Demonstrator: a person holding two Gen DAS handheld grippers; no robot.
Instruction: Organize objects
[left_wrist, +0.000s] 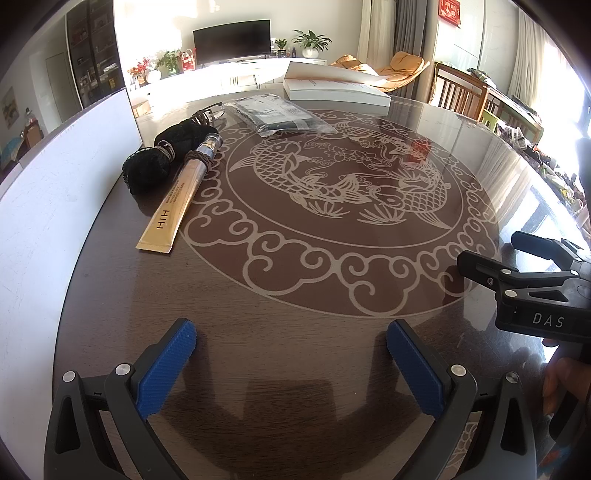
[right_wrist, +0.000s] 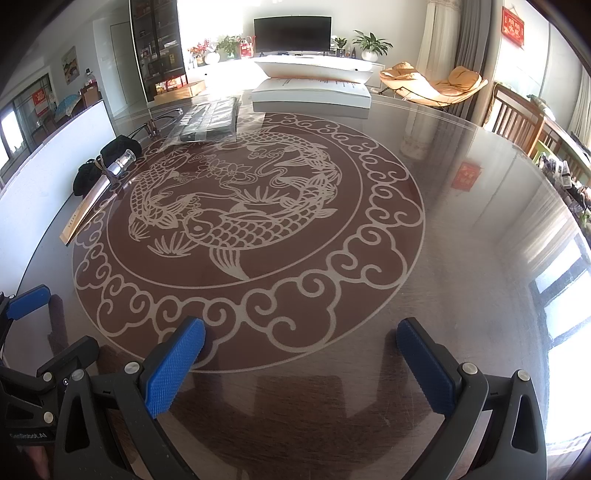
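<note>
Both grippers hover low over the glass table (left_wrist: 295, 295) with nothing in them. The left gripper (left_wrist: 291, 339) has its fingers wide apart, and so does the right gripper (right_wrist: 301, 341). The objects lie at the upper left of the frame: a gold tube (left_wrist: 173, 206) touching a black pouch (left_wrist: 159, 155), then a plastic-wrapped packet (left_wrist: 277, 116), and a white box (left_wrist: 332, 90) behind. Probably the spread fingers are ready for a first pick.
</note>
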